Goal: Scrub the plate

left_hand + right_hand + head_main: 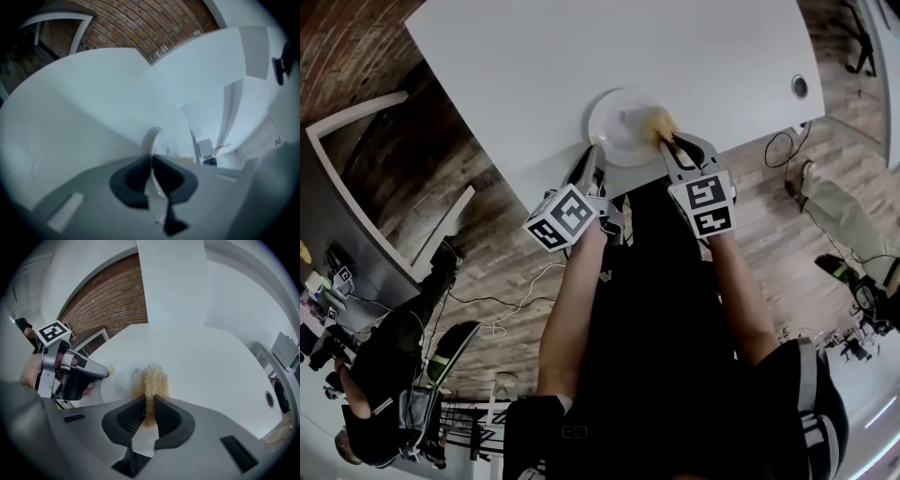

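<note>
Clamping a straw-coloured scrubber (pixel 150 378), the right claw (pixel 149 401) holds it against the white plate (pixel 619 127) at the plate's 3 o'clock side. The left claw (pixel 152 160) is closed on the plate's rim at about 8 o'clock. The plate sits at the near edge of the white surface (pixel 581 56). A brick wall (pixel 112 296) stands beyond.

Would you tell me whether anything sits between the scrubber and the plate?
Nothing visible does: the scrubber in the right tongs rests on the plate, whose rim the left tongs pinch.
</note>
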Available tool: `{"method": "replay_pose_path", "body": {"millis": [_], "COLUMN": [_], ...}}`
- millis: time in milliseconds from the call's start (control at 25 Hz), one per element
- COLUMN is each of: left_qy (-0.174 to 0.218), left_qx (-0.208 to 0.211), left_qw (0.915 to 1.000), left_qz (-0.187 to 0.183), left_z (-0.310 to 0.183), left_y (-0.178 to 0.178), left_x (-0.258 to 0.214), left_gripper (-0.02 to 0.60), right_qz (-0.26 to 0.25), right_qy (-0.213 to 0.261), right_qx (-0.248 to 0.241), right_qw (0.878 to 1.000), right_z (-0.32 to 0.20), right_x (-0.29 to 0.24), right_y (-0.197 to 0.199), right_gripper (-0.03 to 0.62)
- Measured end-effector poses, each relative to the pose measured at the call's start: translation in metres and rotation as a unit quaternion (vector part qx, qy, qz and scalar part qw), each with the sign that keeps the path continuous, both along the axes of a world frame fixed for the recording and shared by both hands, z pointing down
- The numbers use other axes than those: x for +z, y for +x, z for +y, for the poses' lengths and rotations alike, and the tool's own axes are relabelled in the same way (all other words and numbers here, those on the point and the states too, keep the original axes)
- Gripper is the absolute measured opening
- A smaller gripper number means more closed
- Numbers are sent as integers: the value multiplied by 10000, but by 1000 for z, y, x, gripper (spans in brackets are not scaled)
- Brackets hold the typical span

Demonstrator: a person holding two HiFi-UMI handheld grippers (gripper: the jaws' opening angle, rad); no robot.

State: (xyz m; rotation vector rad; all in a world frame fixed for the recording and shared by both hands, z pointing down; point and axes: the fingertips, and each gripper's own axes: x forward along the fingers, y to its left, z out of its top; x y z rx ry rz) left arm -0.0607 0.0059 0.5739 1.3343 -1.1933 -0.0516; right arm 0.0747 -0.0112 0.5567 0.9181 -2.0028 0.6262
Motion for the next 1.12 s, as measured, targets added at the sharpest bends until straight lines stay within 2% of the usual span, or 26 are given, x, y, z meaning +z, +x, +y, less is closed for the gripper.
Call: {"method": "replay_pose_path", "body": {"millis": [200,360,760,960,1040,1120], "left_qy": [-5,-47,-64,-25,16,13], "left_qx": [-45,-74,-108,-63,-7,-23], "left_qw": [10000,10000,9999,9997,9995,9997], "left_qz": [-53,-47,-65,-231,-315,-236], "left_z": [0,1,0,-1,-2,-2], "left_y": [0,-1,-1,-2,-1,-1], "left_x": [0,1,2,1,0,0], "left_gripper": [25,23,23,23,24,23], "right_qz": [189,267,-172,-247,-126,-60], "right_qy": [48,10,-256,-285,-229,-189], "right_qx": [-3,-242,-775,-865,-900,-807], "right_qw": [9998,9993,9965,9955,9956,9965], "right_z": [-4,-1,14,12,10,5], "right_x": [1,3,8,7,8,9], "right_y": [-6,-20,-87,-86,-77,-62], "right_gripper": [44,44,44,44,44,44]}}
